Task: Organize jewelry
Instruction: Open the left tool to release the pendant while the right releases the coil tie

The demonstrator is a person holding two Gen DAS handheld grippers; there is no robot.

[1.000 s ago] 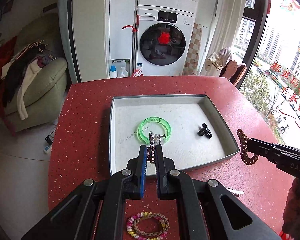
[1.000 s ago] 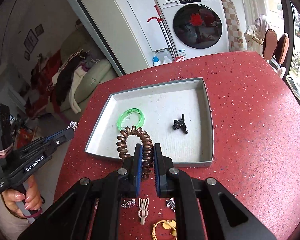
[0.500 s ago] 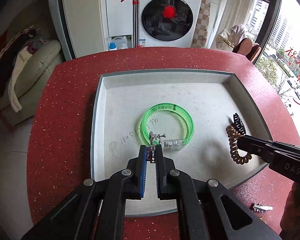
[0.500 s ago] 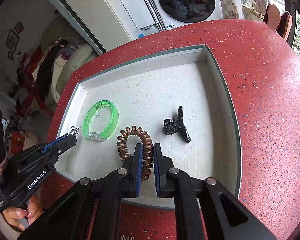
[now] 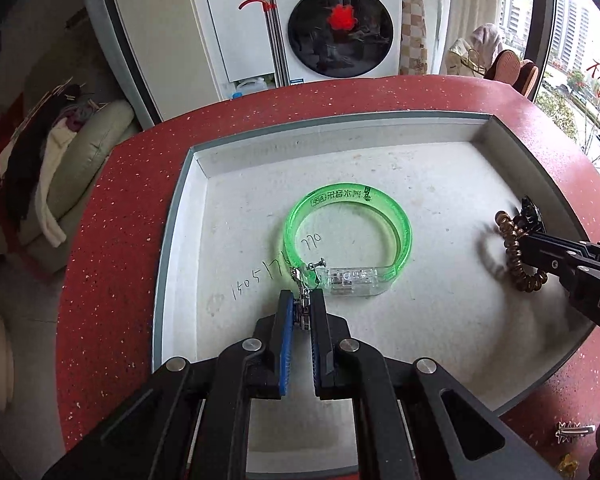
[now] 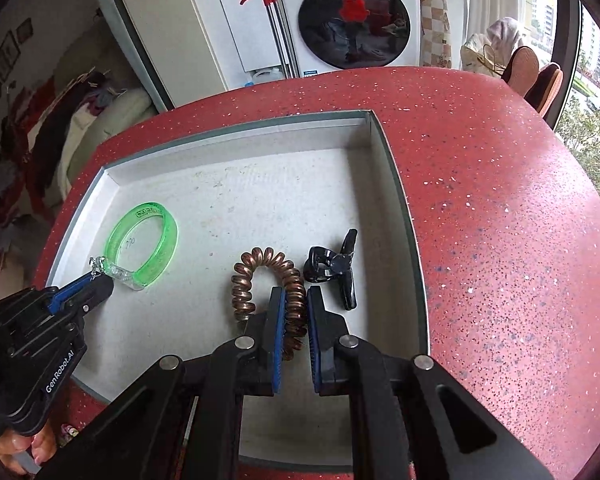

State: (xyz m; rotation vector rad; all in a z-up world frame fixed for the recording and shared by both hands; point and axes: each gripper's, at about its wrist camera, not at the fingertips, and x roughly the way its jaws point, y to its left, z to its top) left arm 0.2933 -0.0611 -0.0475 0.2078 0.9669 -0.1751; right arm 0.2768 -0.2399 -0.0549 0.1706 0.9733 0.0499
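A shallow white tray (image 5: pixel 196 184) (image 6: pixel 396 184) lies on the red table. My left gripper (image 5: pixel 302 300) (image 6: pixel 98 280) is shut on a small silver earring (image 5: pixel 304 280), low over the tray beside the clear clasp of a green bangle (image 5: pixel 396 220) (image 6: pixel 168 236). My right gripper (image 6: pixel 294 300) (image 5: pixel 524 240) is shut on a brown coil hair tie (image 6: pixel 260 264) (image 5: pixel 514 260), which hangs down to the tray floor just left of a black hair claw (image 6: pixel 336 268) (image 5: pixel 530 210).
A silver hair clip (image 5: pixel 572 432) and a small gold piece (image 5: pixel 568 464) lie on the red table (image 6: pixel 500 200) near the tray's front right corner. A hand (image 6: pixel 24 452) holds the left gripper's handle. A washing machine (image 5: pixel 336 20) and a sofa (image 5: pixel 88 148) stand beyond the table.
Both grippers have come forward and down over the tray, each keeping its grip. The earring now sits by the green bangle's clasp and the coil tie hangs beside the black claw.
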